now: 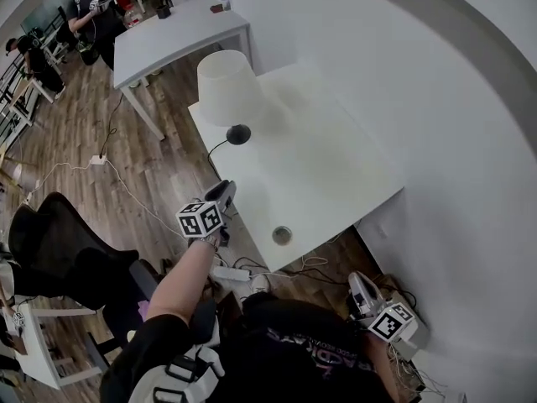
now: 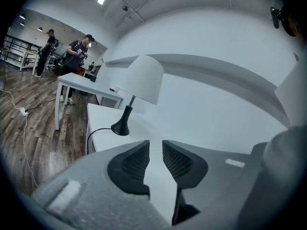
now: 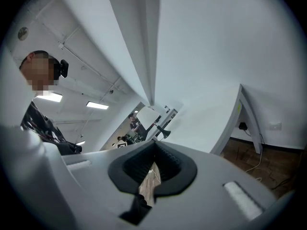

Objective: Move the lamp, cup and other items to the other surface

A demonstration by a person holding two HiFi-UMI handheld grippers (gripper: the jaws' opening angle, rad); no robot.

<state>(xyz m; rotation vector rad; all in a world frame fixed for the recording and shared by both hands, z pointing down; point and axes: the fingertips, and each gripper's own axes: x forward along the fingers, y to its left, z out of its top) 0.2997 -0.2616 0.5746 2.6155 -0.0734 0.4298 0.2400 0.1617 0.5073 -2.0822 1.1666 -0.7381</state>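
Observation:
A lamp with a white shade and a black base stands on the near white table, towards its far left corner, and its black cord runs off the left edge. My left gripper hovers at that table's left edge, short of the base. In the left gripper view the lamp stands ahead, and the left gripper is open with nothing between its pads. My right gripper hangs low beside the table's near right corner. It is shut and empty in the right gripper view, with the lamp far off.
A second white table stands beyond, with a few small items at its far end. Two people stand at the back left. A black chair sits at the left. Power strips and cables lie on the wooden floor. A round grommet is set near the table's front edge.

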